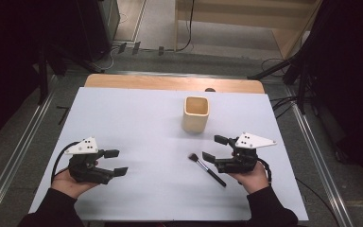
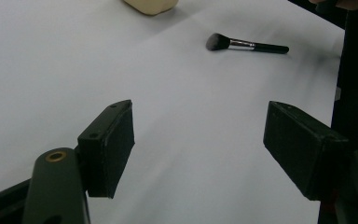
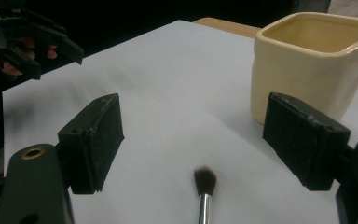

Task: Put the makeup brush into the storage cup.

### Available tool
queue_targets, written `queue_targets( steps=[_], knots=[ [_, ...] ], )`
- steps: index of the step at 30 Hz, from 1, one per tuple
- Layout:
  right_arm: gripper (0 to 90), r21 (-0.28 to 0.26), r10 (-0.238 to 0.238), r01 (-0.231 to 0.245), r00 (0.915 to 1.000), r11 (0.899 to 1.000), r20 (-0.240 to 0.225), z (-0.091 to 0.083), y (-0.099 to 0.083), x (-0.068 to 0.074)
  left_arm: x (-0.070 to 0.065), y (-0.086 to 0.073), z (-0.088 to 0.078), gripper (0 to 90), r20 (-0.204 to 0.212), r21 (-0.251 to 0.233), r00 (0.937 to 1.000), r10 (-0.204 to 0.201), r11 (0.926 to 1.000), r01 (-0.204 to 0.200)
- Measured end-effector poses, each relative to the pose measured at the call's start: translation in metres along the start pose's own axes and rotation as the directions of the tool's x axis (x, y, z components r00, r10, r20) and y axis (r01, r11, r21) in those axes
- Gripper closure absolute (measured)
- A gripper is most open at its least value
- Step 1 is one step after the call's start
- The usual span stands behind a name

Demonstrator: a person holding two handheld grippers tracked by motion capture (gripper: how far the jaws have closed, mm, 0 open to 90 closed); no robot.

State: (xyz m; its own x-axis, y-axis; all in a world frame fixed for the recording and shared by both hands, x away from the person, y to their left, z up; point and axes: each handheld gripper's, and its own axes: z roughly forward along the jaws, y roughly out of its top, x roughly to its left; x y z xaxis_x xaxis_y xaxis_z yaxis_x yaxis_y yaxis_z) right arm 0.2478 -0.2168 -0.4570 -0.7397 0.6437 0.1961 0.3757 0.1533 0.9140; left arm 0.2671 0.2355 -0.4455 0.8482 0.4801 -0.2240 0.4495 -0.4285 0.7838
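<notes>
A slim makeup brush with a black handle, silver ferrule and dark bristle head [image 1: 207,170] lies flat on the white table sheet [image 1: 137,118], just beside the right gripper [image 1: 211,147], whose jaws stand wide apart with nothing between them. In the high view the brush runs diagonally, bristles toward the middle of the table and handle tip toward the person's right hand [image 1: 251,177]. A cream square ceramic cup [image 1: 195,114] stands upright beyond it, near but apart.

The right gripper view looks down the open jaws: the bristle head and ferrule of the brush [image 3: 204,186] sit low between them, not touching either pad, and the handle is cut off at the bottom edge. The cup [image 3: 307,60] rises behind the right-hand jaw, its hollow inside visible.

The left gripper [image 1: 115,161] is held in the left hand [image 1: 71,182], well apart from the brush, jaws likewise spread wide and empty. Its own view shows the whole brush [image 2: 247,44] lying far off across the sheet, and only the bottom corner of the cup [image 2: 151,6] at the top edge.
</notes>
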Motion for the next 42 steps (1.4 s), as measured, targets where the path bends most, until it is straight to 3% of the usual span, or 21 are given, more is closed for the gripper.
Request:
queue_targets(
  steps=[12,16,19,21,26,30,38,42],
  knots=[
    [21.2,0.045,-0.036,0.037,0.9993,0.998,-0.012,0.020,0.007,0.006,0.000,0.000,0.000,25.3,0.001,0.002,1.0000,-0.001,1.0000,0.001],
    [21.0,0.111,-0.036,0.036,0.9993,0.993,-0.004,0.019,0.012,0.008,-0.001,0.000,0.000,25.2,0.000,0.002,1.0000,0.001,1.0000,-0.001],
    [21.0,0.190,-0.024,0.024,0.9997,0.981,-0.005,0.017,0.018,0.007,-0.001,-0.001,0.001,25.2,0.000,0.005,1.0000,-0.003,1.0000,0.003],
    [21.0,0.252,-0.023,0.025,0.9997,0.968,-0.011,0.017,0.021,0.006,-0.001,-0.001,0.001,25.2,0.000,0.012,1.0000,0.000,0.9999,0.000],
    [21.0,0.389,-0.054,0.052,0.9985,0.920,-0.005,0.019,0.029,0.006,-0.002,-0.001,0.003,25.1,-0.002,0.019,1.0000,-0.001,0.9998,0.001],
    [21.0,0.464,-0.080,0.077,0.9967,0.882,-0.014,0.021,0.035,0.006,-0.003,0.000,0.004,25.0,0.002,0.021,1.0000,0.001,0.9998,-0.001],
    [21.1,0.583,-0.081,0.081,0.9964,0.809,-0.026,0.030,0.041,0.006,-0.002,-0.001,0.003,24.9,0.004,0.024,1.0000,-0.002,0.9997,0.002],
    [21.4,0.644,-0.075,0.086,0.9962,0.761,-0.045,0.035,0.042,0.007,-0.002,-0.002,0.004,24.9,-0.002,0.036,1.0000,0.000,0.9993,0.000]
  ],
)
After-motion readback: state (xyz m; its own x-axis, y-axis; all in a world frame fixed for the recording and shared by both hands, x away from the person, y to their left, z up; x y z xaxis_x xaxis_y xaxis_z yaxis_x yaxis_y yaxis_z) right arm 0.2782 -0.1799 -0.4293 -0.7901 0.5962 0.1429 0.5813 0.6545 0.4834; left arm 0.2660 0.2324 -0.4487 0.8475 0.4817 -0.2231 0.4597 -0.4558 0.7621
